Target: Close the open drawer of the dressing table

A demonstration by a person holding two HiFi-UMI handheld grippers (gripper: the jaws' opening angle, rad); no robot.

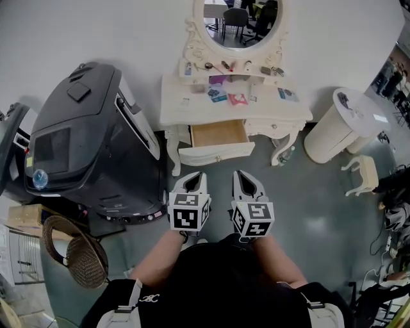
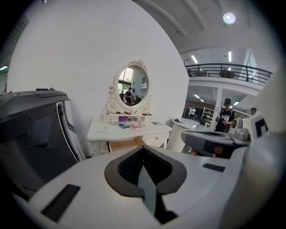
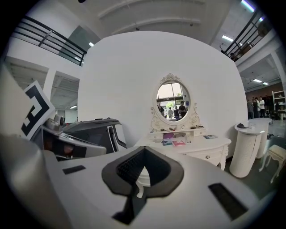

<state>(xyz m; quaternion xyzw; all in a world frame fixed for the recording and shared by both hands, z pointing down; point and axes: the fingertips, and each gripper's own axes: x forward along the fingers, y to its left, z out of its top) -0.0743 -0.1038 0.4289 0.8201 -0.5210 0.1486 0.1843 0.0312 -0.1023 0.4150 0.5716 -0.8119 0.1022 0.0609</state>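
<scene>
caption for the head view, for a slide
Left gripper and right gripper, shut, face the dressing table with its drawer open.

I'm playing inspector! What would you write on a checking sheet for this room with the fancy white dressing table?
Surface: the dressing table has a white top that is bare at its left end.
Job's things: the drawer is pulled out; its wooden inside looks empty.
Clutter: pink and blue packets lie on the top, and small bits sit on the shelf under the mirror.
Grippers: the left gripper and right gripper are both shut, hold nothing and are short of the drawer.
Cables: nothing seen.
Surroundings: black machine left of the table, white round stand on its right, wicker basket on the floor.
</scene>
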